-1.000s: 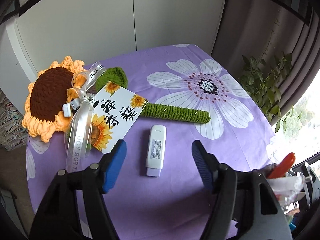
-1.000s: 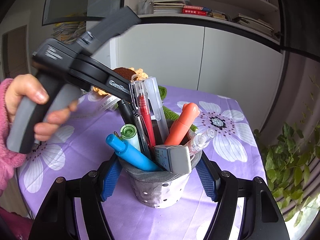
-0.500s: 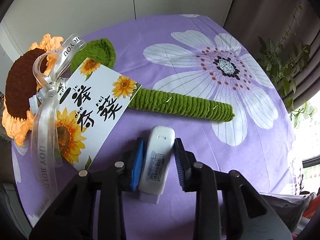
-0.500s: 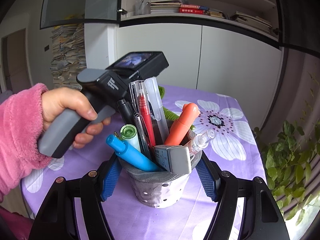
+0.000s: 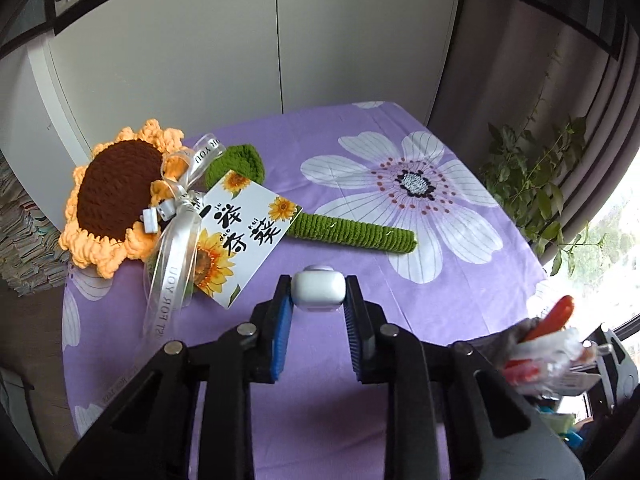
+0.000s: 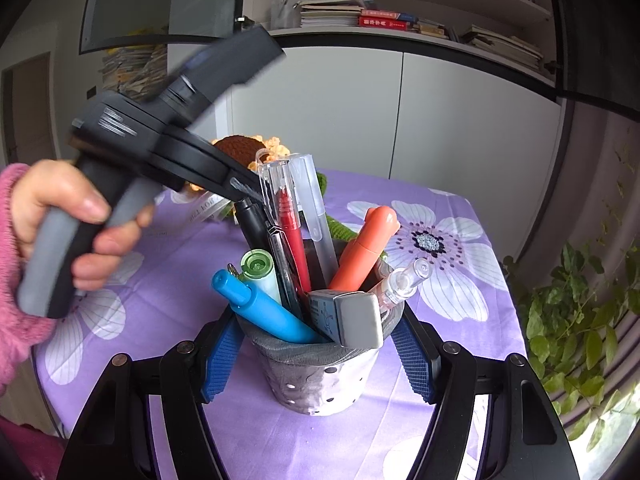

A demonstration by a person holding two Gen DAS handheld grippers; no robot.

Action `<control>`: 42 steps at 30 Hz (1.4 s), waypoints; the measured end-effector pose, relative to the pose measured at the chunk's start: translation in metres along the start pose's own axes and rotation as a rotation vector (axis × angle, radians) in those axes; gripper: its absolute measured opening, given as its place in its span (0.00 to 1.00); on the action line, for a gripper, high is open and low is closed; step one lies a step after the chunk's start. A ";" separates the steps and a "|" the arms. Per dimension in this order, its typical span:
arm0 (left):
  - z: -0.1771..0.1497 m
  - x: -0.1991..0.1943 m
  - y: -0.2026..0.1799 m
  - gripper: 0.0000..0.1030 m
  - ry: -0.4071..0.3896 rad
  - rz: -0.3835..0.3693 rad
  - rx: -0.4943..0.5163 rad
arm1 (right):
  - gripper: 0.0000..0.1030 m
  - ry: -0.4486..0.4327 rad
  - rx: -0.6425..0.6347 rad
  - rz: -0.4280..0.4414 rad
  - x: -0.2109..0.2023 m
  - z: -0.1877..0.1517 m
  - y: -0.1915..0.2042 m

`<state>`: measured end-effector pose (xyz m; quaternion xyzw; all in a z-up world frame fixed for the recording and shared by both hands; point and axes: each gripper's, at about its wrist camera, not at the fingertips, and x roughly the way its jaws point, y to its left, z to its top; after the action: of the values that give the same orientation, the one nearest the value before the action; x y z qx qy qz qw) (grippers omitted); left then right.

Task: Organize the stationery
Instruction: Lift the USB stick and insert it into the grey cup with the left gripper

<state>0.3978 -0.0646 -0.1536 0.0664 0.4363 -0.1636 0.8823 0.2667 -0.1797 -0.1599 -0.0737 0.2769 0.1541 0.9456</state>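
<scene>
At lower centre of the left wrist view: left tongs [image 5: 318, 306], jaws closed nearly together, blue pads pressing both flanks of a white correction-tape case [image 5: 318, 291], seen end-on and apparently clear of the purple counter [image 5: 360, 152].

Item: small moulded plastic shell, judged light, rigid, glossy and so inclined to slip; best held across its flat long sides near mid-length, with modest pressure.

At lower centre of the right wrist view: right tongs [image 6: 318, 354], jaws wide, clasping a grey perforated pen cup [image 6: 320, 384] by its walls. The cup looks soft-rimmed and top-heavy with pens, a highlighter and an eraser; hold low.

Upper left of the left view: crocheted sunflower [image 5: 116, 196] with card [image 5: 244, 236], not stationery.
</scene>
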 end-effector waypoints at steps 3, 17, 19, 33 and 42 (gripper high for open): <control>-0.003 -0.025 -0.003 0.23 -0.047 -0.012 0.005 | 0.70 0.002 0.003 -0.006 -0.001 0.000 0.001; -0.005 -0.117 -0.033 0.23 -0.236 -0.144 0.060 | 0.70 0.009 0.019 -0.020 -0.003 0.001 0.001; -0.002 -0.131 -0.038 0.23 -0.256 -0.204 0.071 | 0.70 0.008 0.020 -0.022 -0.003 0.001 0.001; -0.011 -0.082 -0.072 0.22 -0.046 -0.374 0.134 | 0.70 0.005 0.021 -0.023 -0.002 0.001 0.001; -0.011 -0.074 -0.067 0.23 -0.011 -0.386 0.127 | 0.70 0.004 0.006 -0.032 -0.002 0.000 0.003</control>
<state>0.3244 -0.1078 -0.1004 0.0360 0.4248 -0.3574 0.8310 0.2636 -0.1770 -0.1587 -0.0759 0.2779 0.1379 0.9476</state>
